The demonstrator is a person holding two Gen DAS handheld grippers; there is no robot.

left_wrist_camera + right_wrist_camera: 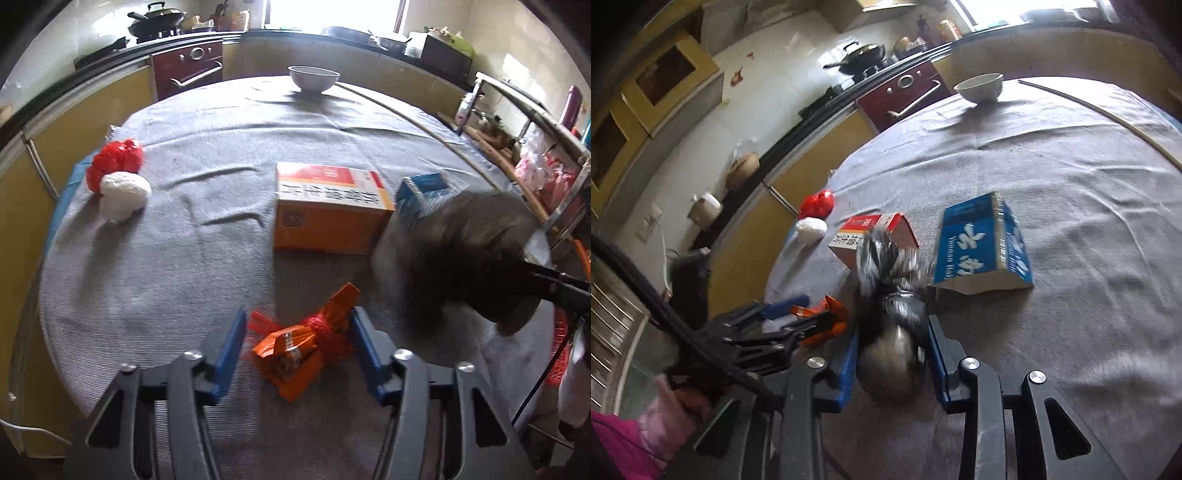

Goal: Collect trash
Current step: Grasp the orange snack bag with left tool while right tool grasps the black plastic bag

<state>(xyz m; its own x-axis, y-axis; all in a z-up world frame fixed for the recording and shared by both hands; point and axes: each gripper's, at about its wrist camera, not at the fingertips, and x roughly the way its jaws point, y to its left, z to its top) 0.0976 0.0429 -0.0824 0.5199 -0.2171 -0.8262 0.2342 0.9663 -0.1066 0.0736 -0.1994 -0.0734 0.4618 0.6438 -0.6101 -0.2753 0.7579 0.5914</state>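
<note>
The right gripper (892, 354) is clamped on a black bag (886, 325), its blue pads pressing both sides above the grey cloth (1071, 332). Beyond lie a blue box (982, 243), an orange box (886, 227), a white wad (811, 229), a red wad (818, 203) and a bowl (980, 86). At left, the left gripper (812, 314) straddles an orange wrapper (831, 325).
</note>
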